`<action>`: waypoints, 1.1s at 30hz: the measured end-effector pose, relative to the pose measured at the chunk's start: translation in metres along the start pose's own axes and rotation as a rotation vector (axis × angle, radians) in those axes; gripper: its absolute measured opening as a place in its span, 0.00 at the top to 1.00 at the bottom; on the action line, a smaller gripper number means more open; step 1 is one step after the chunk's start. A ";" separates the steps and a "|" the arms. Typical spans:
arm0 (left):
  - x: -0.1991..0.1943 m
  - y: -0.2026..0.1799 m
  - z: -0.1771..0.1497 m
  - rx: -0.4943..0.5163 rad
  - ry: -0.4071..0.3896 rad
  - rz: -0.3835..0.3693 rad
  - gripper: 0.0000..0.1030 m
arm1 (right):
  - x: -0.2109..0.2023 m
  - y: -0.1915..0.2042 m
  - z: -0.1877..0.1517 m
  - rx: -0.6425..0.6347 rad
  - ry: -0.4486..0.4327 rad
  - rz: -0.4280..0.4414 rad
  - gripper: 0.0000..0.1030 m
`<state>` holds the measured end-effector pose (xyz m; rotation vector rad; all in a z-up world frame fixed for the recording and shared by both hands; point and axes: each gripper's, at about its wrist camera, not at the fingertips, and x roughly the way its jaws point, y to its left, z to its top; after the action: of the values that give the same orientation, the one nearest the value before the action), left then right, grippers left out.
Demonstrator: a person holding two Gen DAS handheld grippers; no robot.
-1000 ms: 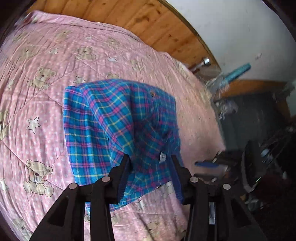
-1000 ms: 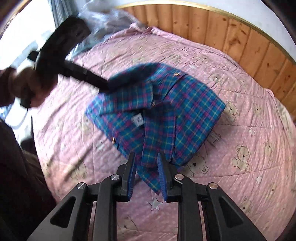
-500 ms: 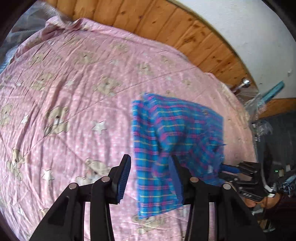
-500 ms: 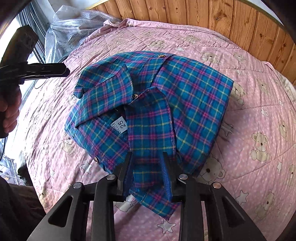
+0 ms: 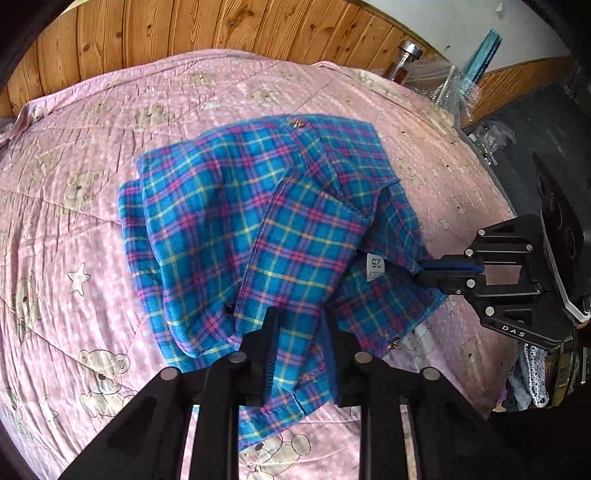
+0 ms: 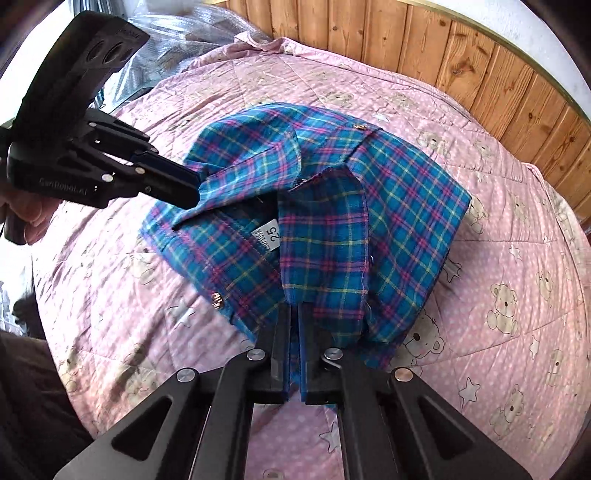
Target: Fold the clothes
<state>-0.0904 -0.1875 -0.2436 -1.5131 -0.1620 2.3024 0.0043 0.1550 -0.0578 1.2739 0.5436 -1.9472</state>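
Pink bear quilt (image 5: 92,155) (starred), wood-panelled wall (image 6: 480,66)

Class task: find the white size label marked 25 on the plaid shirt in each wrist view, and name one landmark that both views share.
Left wrist view: size label right of centre, near the right gripper's fingers.
Right wrist view: size label near centre, inside the collar.
Shared landmark: wooden headboard along the top.

Bright daylight, blown out at the right wrist view's left edge; strong fisheye bending, dark corners.
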 end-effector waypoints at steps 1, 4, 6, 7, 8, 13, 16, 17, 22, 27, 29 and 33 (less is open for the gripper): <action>-0.005 -0.001 -0.002 0.018 0.014 0.000 0.83 | -0.005 0.004 -0.003 -0.013 0.005 0.011 0.99; 0.004 0.001 -0.016 0.039 0.090 0.044 0.83 | 0.017 0.011 -0.018 -0.027 0.078 0.017 0.99; 0.021 0.011 -0.026 0.000 0.127 0.047 0.83 | 0.030 0.009 -0.023 -0.021 0.120 -0.011 0.99; 0.023 0.013 -0.028 -0.012 0.126 0.045 0.83 | 0.027 0.008 -0.021 -0.016 0.129 0.005 0.94; 0.017 0.010 -0.027 -0.007 0.105 0.038 0.83 | 0.018 0.008 -0.018 -0.022 0.127 0.035 0.91; -0.034 -0.016 -0.006 0.083 -0.033 -0.021 0.68 | -0.050 -0.013 0.018 0.058 -0.050 0.182 0.86; -0.032 -0.030 0.020 0.163 -0.069 0.004 0.51 | -0.050 -0.037 0.042 0.160 -0.105 0.149 0.83; -0.029 -0.034 0.029 0.189 -0.070 0.026 0.51 | -0.046 -0.044 0.046 0.182 -0.109 0.129 0.82; -0.026 -0.044 0.055 0.267 -0.080 0.036 0.51 | -0.028 -0.069 0.060 0.263 -0.081 0.087 0.82; -0.060 -0.038 0.044 0.262 -0.051 -0.132 0.51 | -0.018 -0.063 0.060 0.266 -0.078 0.112 0.82; -0.067 -0.034 0.047 0.220 -0.084 -0.119 0.51 | -0.012 -0.062 0.061 0.280 -0.076 0.112 0.82; -0.036 -0.048 0.063 0.299 -0.104 -0.067 0.50 | 0.004 -0.066 0.068 0.343 -0.065 0.138 0.84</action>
<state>-0.1229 -0.1495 -0.1724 -1.2222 0.0998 2.2352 -0.0879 0.1491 -0.0358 1.4090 0.0855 -2.0134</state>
